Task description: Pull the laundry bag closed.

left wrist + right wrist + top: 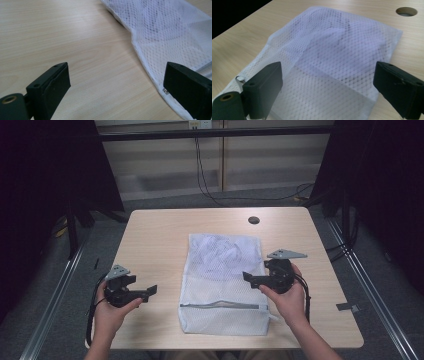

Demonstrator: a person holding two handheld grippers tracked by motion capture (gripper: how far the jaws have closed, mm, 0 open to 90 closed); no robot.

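A white mesh laundry bag [223,282] lies flat in the middle of the wooden table [155,235], with its zipper [222,306] running across near the front end. Something pale shows through the mesh in the bag's far half [332,42]. My left gripper [150,291] hovers open just left of the bag, pointing toward it; between its jaws is bare wood, and the bag's edge [147,67] lies by the right jaw. My right gripper [248,277] is open over the bag's right side, with mesh [327,82] beneath its jaws. The zipper pull [240,78] sits by its left jaw.
A round cable hole [254,220] sits near the table's far edge. Dark curtains flank both sides, and cables [205,180] trail on the floor behind. A small grey piece [347,307] lies at the table's right edge. Bare wood surrounds the bag.
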